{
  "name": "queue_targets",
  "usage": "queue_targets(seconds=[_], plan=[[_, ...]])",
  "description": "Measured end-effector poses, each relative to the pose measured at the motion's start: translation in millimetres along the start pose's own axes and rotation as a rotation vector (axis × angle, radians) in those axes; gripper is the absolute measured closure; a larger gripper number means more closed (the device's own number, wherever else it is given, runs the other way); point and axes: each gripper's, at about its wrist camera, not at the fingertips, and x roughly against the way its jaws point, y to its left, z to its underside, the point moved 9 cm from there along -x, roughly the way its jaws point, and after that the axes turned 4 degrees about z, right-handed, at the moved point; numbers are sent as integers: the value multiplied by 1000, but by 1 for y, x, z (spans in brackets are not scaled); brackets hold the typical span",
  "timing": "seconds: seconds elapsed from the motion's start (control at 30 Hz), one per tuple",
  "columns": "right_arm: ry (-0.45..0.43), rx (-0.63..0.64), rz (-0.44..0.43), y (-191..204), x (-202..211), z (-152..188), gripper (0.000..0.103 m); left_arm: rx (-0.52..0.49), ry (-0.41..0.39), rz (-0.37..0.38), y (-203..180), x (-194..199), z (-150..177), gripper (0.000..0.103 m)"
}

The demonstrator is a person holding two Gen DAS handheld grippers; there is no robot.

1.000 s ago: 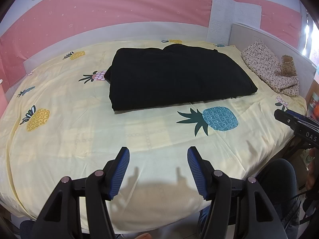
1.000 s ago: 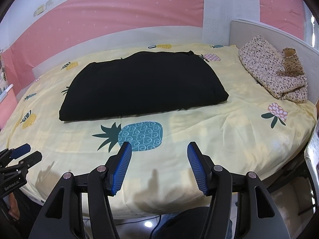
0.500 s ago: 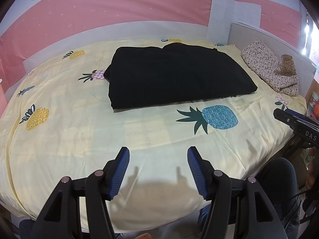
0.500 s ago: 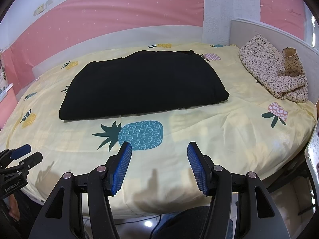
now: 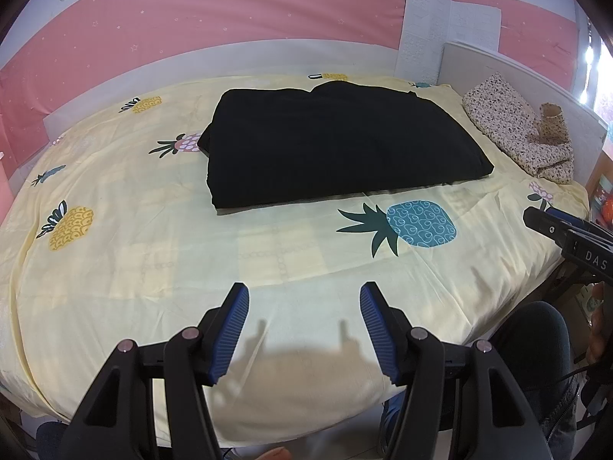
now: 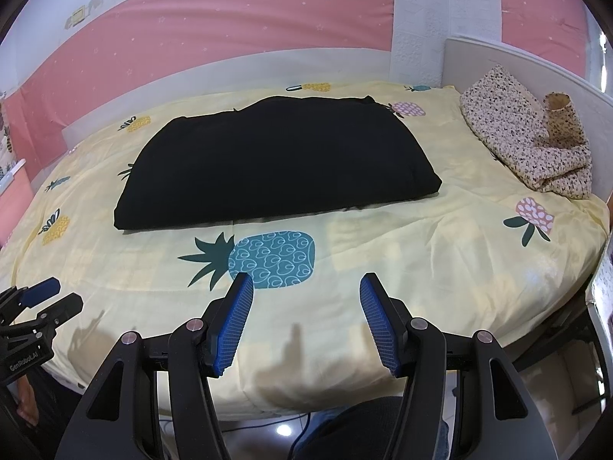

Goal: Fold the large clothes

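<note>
Both grippers hover with fingers apart above the near edge of the bed.

Left wrist view: left gripper (image 5: 304,299) empty, folded black garment (image 5: 341,149) well ahead mid-bed (image 5: 115,268); right gripper (image 5: 567,230) enters at the right edge.
Right wrist view: right gripper (image 6: 306,295) apart, empty, over the blue pineapple print (image 6: 272,258); the garment (image 6: 276,161) lies beyond it, floral cloth (image 6: 525,142) by the headboard.

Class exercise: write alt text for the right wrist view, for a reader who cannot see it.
A folded black cloth garment lies flat on a yellow pineapple-print bedsheet, untouched, with the open right tool above the near edge of the bed. A speckled beige fabric bundle sits at the headboard on the right, and the left tool shows at the left edge.
</note>
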Motion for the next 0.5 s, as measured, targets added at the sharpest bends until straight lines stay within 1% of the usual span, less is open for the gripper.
queue_targets(seconds=[0.5], plan=[[-1,-3,4,3,1,-1,44,-8,7,-9,1,2,2,41]])
